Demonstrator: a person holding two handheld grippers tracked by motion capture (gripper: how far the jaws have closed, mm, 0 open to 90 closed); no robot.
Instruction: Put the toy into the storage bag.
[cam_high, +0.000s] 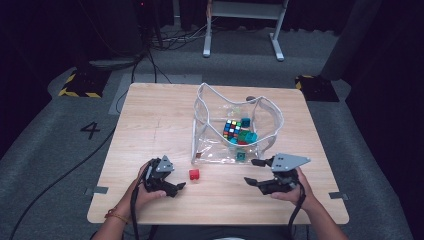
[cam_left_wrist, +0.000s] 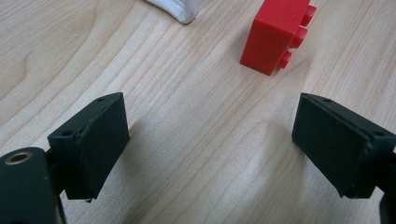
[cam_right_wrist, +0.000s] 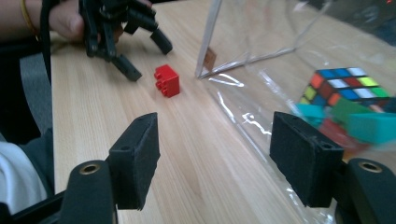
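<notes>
At the near edge of the table (cam_high: 150, 130), the left gripper (cam_high: 175, 187) is held low with its jaws spread and nothing between them. The right gripper (cam_high: 255, 171) is held at the near right, its jaws likewise spread and empty. Between the two, just ahead of the left gripper, a red brick (cam_high: 194, 174) is seen lying on the wood, apart from both. Just beyond it, a clear plastic bag (cam_high: 270, 112) is set open on the table; a puzzle cube (cam_high: 231, 128) and teal blocks (cam_high: 246, 136) are seen inside it.
</notes>
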